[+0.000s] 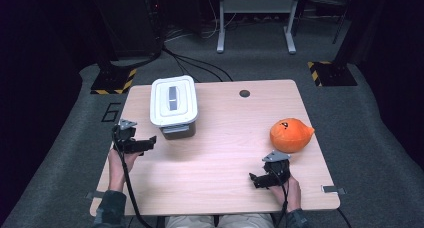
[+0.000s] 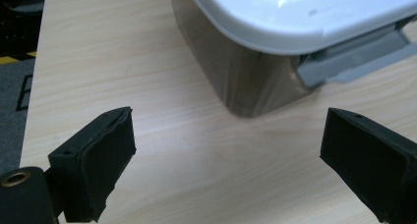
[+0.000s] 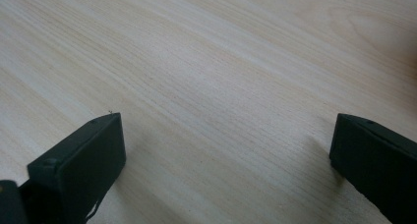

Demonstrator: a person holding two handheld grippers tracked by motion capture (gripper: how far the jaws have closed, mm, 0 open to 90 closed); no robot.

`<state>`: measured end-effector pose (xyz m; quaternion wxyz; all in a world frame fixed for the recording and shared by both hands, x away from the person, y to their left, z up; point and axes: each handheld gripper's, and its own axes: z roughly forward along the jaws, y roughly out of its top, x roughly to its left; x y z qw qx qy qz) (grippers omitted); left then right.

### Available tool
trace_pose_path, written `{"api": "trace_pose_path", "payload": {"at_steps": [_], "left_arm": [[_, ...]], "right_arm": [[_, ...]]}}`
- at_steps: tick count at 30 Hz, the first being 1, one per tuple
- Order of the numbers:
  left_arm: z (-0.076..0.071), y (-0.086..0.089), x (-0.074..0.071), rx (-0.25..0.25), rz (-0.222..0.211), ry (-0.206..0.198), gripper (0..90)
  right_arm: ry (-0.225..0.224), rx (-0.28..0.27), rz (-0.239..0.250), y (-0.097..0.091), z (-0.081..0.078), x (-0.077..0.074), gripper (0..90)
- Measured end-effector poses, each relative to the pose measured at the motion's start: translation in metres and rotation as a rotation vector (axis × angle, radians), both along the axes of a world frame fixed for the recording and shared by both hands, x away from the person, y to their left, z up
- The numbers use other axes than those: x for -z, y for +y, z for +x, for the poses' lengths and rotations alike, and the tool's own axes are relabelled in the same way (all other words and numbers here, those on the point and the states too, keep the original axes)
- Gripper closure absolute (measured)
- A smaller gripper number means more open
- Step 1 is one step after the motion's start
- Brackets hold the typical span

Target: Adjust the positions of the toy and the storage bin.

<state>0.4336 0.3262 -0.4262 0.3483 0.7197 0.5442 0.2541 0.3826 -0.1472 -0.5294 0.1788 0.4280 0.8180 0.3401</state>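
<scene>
Two things wait on the desk [image 1: 220, 153]: a storage box [image 1: 174, 108] with a white lid [image 2: 300, 17] at the far left part, and an orange plush toy [image 1: 291, 135] at the right side. The left tongs [image 1: 145, 144] are near the front left corner of the box, with jaws spread wide and nothing between them. From the left gripper view, the corner of the box and its grey latch [image 2: 354, 62] are just ahead of them. The right tongs [image 1: 256, 180] are also released and hold nothing; they rest low over bare wood, a little in front of the toy and apart from it.

I judge the box is stiff plastic, smooth and a bit slippery, and probably light if it is empty. Its body looks too wide for one pair of tongs, so the rim of the lid or the latch is the better place to grip. The toy seems soft and light; it will squash, so a grip around its middle should hold well.
</scene>
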Motion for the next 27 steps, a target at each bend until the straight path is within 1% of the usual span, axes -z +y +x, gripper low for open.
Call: {"api": "trace_pose_path", "payload": {"at_steps": [5,8,14,15,16,17,18,19,21,23,27], "left_arm": [[0.009,-0.007,-0.015,0.007,0.003,-0.021,6.2],[0.016,-0.011,-0.022,0.008,-0.002,-0.034,6.1],[0.034,-0.021,-0.036,0.003,-0.014,-0.04,4.0],[0.039,-0.023,-0.038,0.001,-0.017,-0.039,4.0],[0.039,-0.023,-0.038,0.001,-0.017,-0.039,3.7],[0.047,-0.027,-0.041,0.0,-0.017,-0.039,3.5],[0.05,-0.029,-0.042,0.0,-0.011,-0.039,3.3],[0.05,-0.029,-0.042,0.0,-0.011,-0.039,3.3],[0.063,-0.035,-0.045,-0.004,0.001,-0.028,3.2],[0.072,-0.039,-0.047,-0.008,0.014,-0.018,2.8],[0.087,-0.047,-0.05,-0.022,0.012,-0.002,1.9]], "right_arm": [[0.0,0.0,0.0,0.0,0.0,0.0,0.0],[0.0,0.0,0.0,0.0,0.0,0.0,0.0],[-0.001,-0.001,0.0,0.0,0.0,0.0,0.0],[-0.001,-0.001,0.0,0.0,0.0,0.0,0.0],[-0.001,-0.001,0.0,0.0,0.0,0.0,0.0],[-0.001,-0.001,0.0,0.0,0.0,0.0,0.0],[-0.001,-0.001,0.0,0.0,0.0,0.0,0.0],[-0.001,-0.001,0.0,0.0,0.0,0.0,0.0],[-0.002,-0.002,0.0,0.0,0.0,0.0,0.0],[-0.004,-0.006,-0.002,-0.001,0.001,0.0,0.0],[-0.003,-0.006,-0.001,-0.001,0.001,0.0,0.0]]}}
